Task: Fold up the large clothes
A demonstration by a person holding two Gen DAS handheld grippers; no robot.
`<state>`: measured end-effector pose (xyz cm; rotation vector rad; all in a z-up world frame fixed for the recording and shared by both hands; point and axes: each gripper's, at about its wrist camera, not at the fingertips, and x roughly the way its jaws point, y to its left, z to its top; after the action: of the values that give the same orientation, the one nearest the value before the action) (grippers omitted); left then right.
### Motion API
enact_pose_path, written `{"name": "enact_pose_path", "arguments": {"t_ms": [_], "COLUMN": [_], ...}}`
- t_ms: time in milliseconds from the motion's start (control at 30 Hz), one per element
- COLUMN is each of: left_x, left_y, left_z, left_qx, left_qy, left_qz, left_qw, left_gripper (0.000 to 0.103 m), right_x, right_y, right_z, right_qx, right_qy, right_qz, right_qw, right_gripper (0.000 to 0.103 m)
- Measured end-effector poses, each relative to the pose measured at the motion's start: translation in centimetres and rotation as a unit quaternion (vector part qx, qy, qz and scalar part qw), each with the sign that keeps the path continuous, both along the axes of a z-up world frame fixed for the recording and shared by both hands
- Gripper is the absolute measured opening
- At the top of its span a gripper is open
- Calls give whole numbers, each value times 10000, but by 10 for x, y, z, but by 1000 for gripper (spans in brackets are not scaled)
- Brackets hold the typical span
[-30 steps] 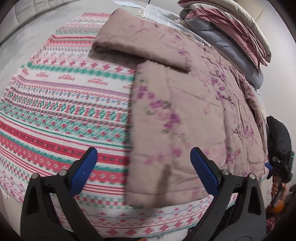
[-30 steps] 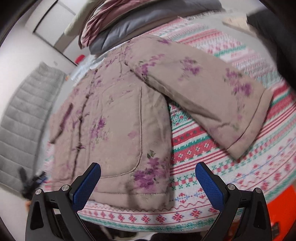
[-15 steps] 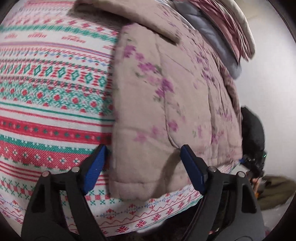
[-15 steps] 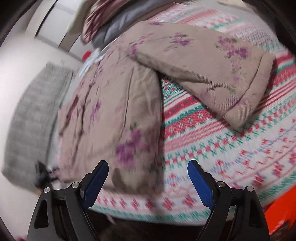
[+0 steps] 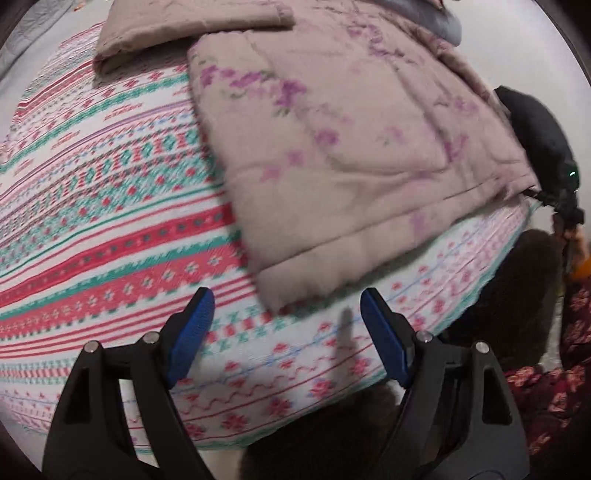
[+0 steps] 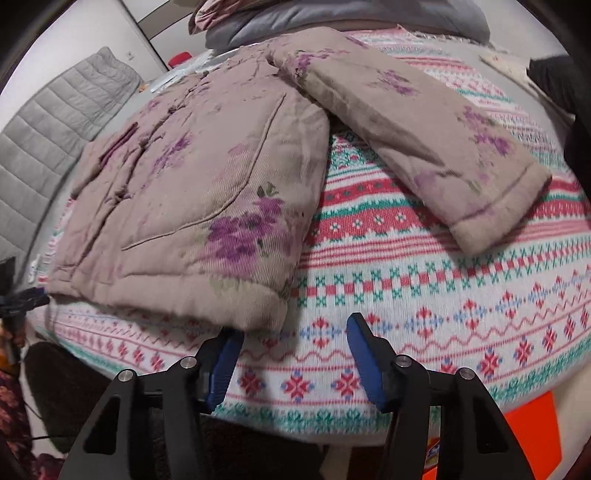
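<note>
Change since earlier frames: both grippers sit nearer the jacket's bottom hem than half a second ago; the right gripper's blue pads stand closer together than one second ago.
Jacket (image 6: 192,206): padded, beige with purple flowers, lying flat and front-up on the patterned blanket (image 6: 443,302); bottom hem near the blanket's front edge.
Sleeves: one sleeve (image 6: 417,136) stretches out over the blanket away from the body in the right wrist view; the other sleeve (image 5: 184,33) lies across the top of the left wrist view.
Left gripper (image 5: 286,332): jaws wide apart, holding nothing, poised just off the jacket's hem corner (image 5: 280,291); blue pads (image 5: 192,332) over bare blanket.
Right gripper (image 6: 291,360): jaws moderately apart, gripping nothing; its left pad (image 6: 225,365) sits just below the hem corner (image 6: 258,310), the other over blanket; contact with the fabric cannot be judged.
Background: folded bedding (image 6: 332,18) stacked beyond the jacket's collar; grey quilted panel (image 6: 55,122) at the left of the right wrist view.
</note>
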<state>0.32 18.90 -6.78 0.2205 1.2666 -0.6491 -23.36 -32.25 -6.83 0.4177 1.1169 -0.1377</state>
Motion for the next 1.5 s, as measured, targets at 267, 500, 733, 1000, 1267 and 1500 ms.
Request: {"name": "enact_pose_path", "arguments": {"t_ms": [267,500,733,1000,1267,1500], "left_x": [14,11,-9,-21,-17,37], "left_y": [3,-21,4,12,12,-35], "left_z": [-7,13,55,-4,48,63], "left_qx": [-472,-671,-702,-174,-43,68], "left_qy": [-548,-938,-1468,-841,-1704,-1919], "left_qz": [876,1596,1936,1599,1494,1437], "left_qw": [9935,9804,9675,9834,9740,9708], "left_gripper": [80,22,16,10,82,83], "right_x": [18,35,-1,-6,-30,6], "right_y": [10,21,21,17,33,44], "right_z": [-3,9,93,-4,52,104], "right_qx": [-477,-887,-2270,-2101,-2466,-1651], "right_qy": [-338,-562,-1051,-44,-296,-1008], "right_qz": [-213,-370,-597,-329,-156,-159], "right_qw": [9981,9938,9664,9771,9685,9810], "right_gripper": [54,12,9,9,57,73]}}
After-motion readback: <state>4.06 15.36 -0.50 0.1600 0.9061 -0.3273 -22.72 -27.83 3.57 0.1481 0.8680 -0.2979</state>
